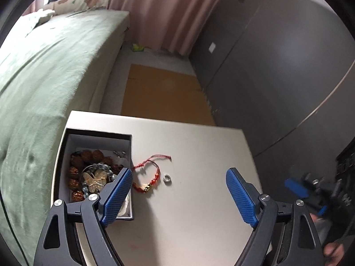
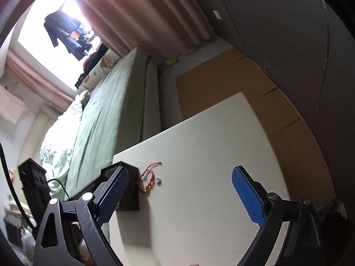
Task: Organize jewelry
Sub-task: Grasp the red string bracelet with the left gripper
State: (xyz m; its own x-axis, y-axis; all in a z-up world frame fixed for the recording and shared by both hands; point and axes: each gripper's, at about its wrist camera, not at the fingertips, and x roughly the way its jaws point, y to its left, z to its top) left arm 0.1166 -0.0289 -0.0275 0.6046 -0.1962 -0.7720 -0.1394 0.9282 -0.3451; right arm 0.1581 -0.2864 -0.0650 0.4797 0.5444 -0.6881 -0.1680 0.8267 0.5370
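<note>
An open black box point(image 1: 66, 161) holding beaded pieces and a butterfly ornament point(image 1: 96, 180) is noted at the tabletop point(image 1: 199, 155) edge nearest the bed point(image 1: 44, 77). A red cord bracelet point(image 1: 148, 175) lies just beside the box, a silver ring point(image 1: 167, 179) beyond it. Left tongs point(image 1: 179, 190) and right tongs point(image 2: 179, 190) are held open and empty

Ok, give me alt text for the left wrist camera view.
The open left gripper hovers empty above a white table where a red string bracelet and a small silver ring lie beside an open jewelry box. A green bed stands behind.
</note>
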